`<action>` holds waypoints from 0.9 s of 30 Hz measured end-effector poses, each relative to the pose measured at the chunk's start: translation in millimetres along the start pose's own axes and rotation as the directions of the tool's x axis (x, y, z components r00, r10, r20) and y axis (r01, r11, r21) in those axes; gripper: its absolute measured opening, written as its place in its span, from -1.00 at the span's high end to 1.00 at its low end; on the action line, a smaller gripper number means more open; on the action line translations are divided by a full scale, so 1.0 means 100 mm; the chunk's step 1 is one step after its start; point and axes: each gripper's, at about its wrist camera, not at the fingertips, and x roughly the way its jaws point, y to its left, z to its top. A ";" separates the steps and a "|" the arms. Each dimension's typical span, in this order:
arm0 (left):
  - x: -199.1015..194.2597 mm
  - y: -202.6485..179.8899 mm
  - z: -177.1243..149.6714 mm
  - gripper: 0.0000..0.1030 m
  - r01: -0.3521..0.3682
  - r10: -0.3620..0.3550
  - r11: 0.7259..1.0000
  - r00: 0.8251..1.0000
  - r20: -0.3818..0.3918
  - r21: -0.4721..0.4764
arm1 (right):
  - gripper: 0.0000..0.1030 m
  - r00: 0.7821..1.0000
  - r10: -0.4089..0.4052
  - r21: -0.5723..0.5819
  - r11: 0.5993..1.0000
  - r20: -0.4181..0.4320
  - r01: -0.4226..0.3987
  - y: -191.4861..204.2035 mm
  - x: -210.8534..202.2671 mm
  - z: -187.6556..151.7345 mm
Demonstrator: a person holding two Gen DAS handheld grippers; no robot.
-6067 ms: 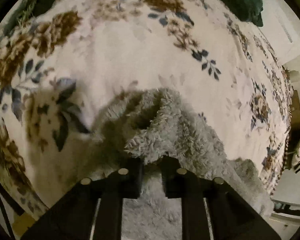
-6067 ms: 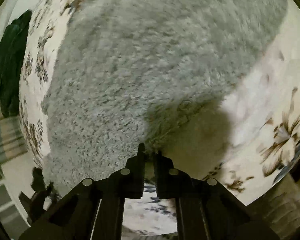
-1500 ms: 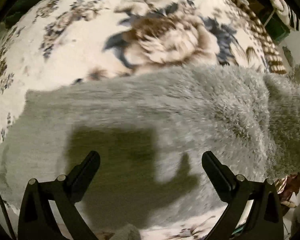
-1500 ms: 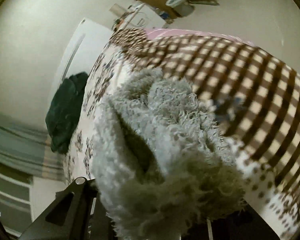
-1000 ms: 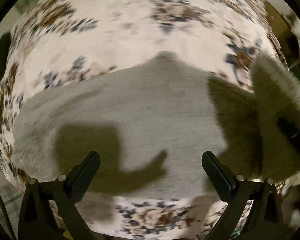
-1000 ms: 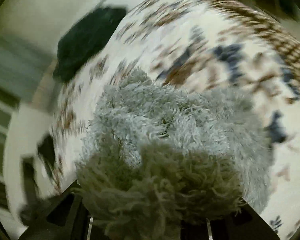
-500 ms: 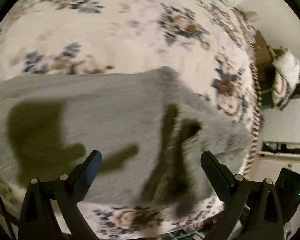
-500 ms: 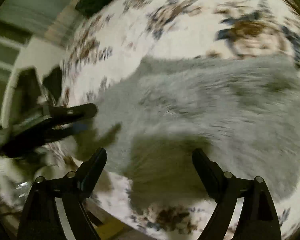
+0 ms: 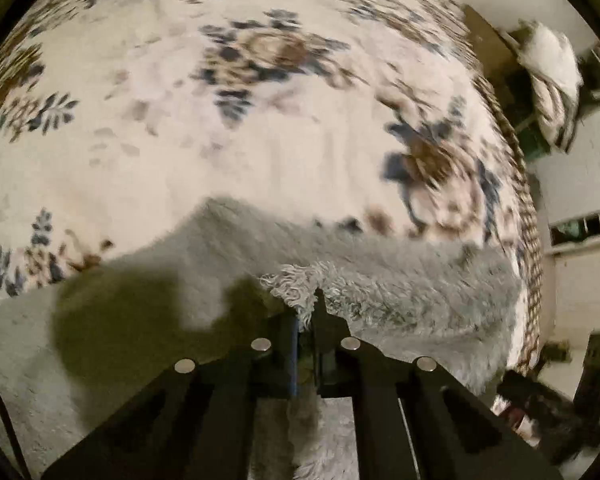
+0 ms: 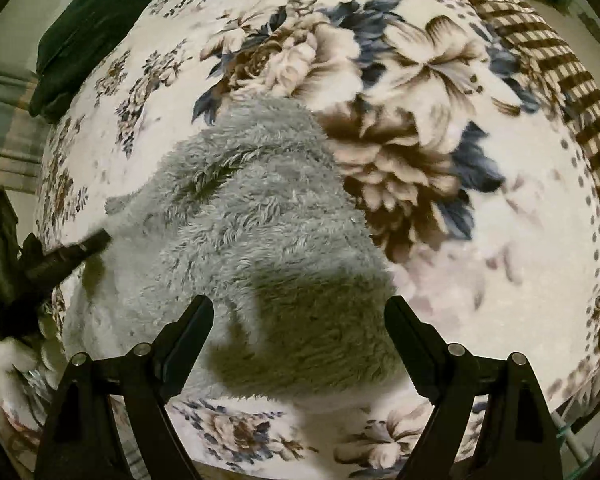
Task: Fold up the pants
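The grey fluffy pants (image 10: pixel 259 240) lie folded on a floral blanket (image 10: pixel 480 240). In the left wrist view the pants (image 9: pixel 380 288) fill the lower part. My left gripper (image 9: pixel 308 312) is shut on a fluffy edge of the pants, which bunches up at the fingertips. My right gripper (image 10: pixel 297 320) is open and empty, hovering over the near end of the pants. The left gripper also shows in the right wrist view (image 10: pixel 71 256) at the pants' left edge.
A dark green cloth (image 10: pixel 83 28) lies at the far left of the bed. A brown checked border (image 10: pixel 580 100) runs along the blanket's right edge. White bundled fabric (image 9: pixel 552 76) sits beyond the bed's edge.
My left gripper has closed from wide open onto the edge of the pants. My right gripper let go of the pants earlier and stays open above them.
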 end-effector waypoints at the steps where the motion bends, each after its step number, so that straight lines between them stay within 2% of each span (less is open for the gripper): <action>1: 0.02 0.09 0.05 0.93 -0.009 0.009 1.000 1.000 -0.006 -0.020 | -0.74 1.000 0.002 -0.003 1.000 -0.002 -0.002 0.01 0.00 -0.02; 4: 0.08 0.26 0.09 0.82 -0.027 0.024 0.998 0.998 -0.054 -0.063 | -0.74 1.000 0.008 0.011 1.000 -0.022 -0.008 0.06 0.07 0.02; 6: 0.00 0.30 0.06 0.59 -0.029 0.022 0.995 0.997 -0.079 -0.091 | -0.74 1.000 0.008 0.024 1.000 -0.027 -0.008 0.07 0.07 0.07; 8: -0.23 0.23 0.03 0.47 -0.054 0.051 0.996 0.998 -0.045 -0.071 | -0.74 0.999 0.025 0.044 0.999 -0.030 -0.024 0.03 0.06 0.08; 10: -0.49 -0.07 0.06 0.31 -0.085 0.085 0.996 0.996 0.002 0.033 | -0.74 0.999 0.028 0.077 0.997 -0.033 -0.026 -0.06 0.07 0.12; 12: -0.51 -0.49 0.13 -0.07 -0.075 0.077 0.986 0.997 -0.007 0.152 | -0.74 0.999 0.031 0.106 0.994 -0.038 -0.027 -0.16 0.09 0.12; 14: -0.44 -0.96 0.26 -0.11 -0.042 0.054 0.962 0.998 -0.038 0.269 | -0.73 0.998 0.033 0.133 0.991 -0.053 -0.026 -0.27 0.14 0.12; 15: -0.34 -1.27 0.32 -0.12 -0.026 0.053 0.939 0.996 -0.069 0.344 | -0.72 0.995 0.073 0.158 0.985 -0.066 -0.062 -0.35 0.19 0.10; 16: -0.21 -1.55 0.35 -0.13 -0.008 0.056 0.908 0.993 -0.104 0.419 | -0.64 0.991 0.103 0.182 0.979 -0.081 -0.087 -0.41 0.24 0.09; 18: 0.13 -2.11 0.38 -0.12 0.004 0.104 0.828 0.982 -0.160 0.561 | -0.56 0.984 0.153 0.216 0.968 -0.089 -0.131 -0.51 0.34 0.06; 20: 0.53 -2.58 0.32 -0.12 0.019 0.179 0.730 0.959 -0.218 0.683 | -0.45 0.980 0.174 0.229 0.962 -0.094 -0.149 -0.58 0.41 0.04; 21: 0.69 -2.72 0.29 -0.12 0.022 0.212 0.692 0.949 -0.233 0.721 | -0.32 0.978 0.189 0.234 0.958 -0.092 -0.164 -0.62 0.43 0.03; 24: 1.15 -3.05 0.12 -0.12 -0.013 0.357 0.526 0.911 -0.207 0.850 | -0.02 0.973 0.208 0.225 0.957 -0.095 -0.183 -0.67 0.51 0.04; 25: 1.32 -3.11 0.04 -0.12 -0.017 0.410 0.460 0.891 -0.195 0.888 | 0.09 0.971 0.220 0.224 0.955 -0.098 -0.193 -0.68 0.54 0.04; 26: 1.41 -3.13 -0.01 0.08 -0.024 0.442 0.421 0.878 -0.182 0.907 | 0.16 0.970 0.224 0.224 0.954 -0.098 -0.198 -0.69 0.55 0.04; 27: 1.50 -3.13 -0.05 0.69 -0.023 0.471 0.383 0.865 -0.173 0.923 | 0.29 0.967 0.235 0.220 0.953 -0.095 -0.210 -0.70 0.58 0.05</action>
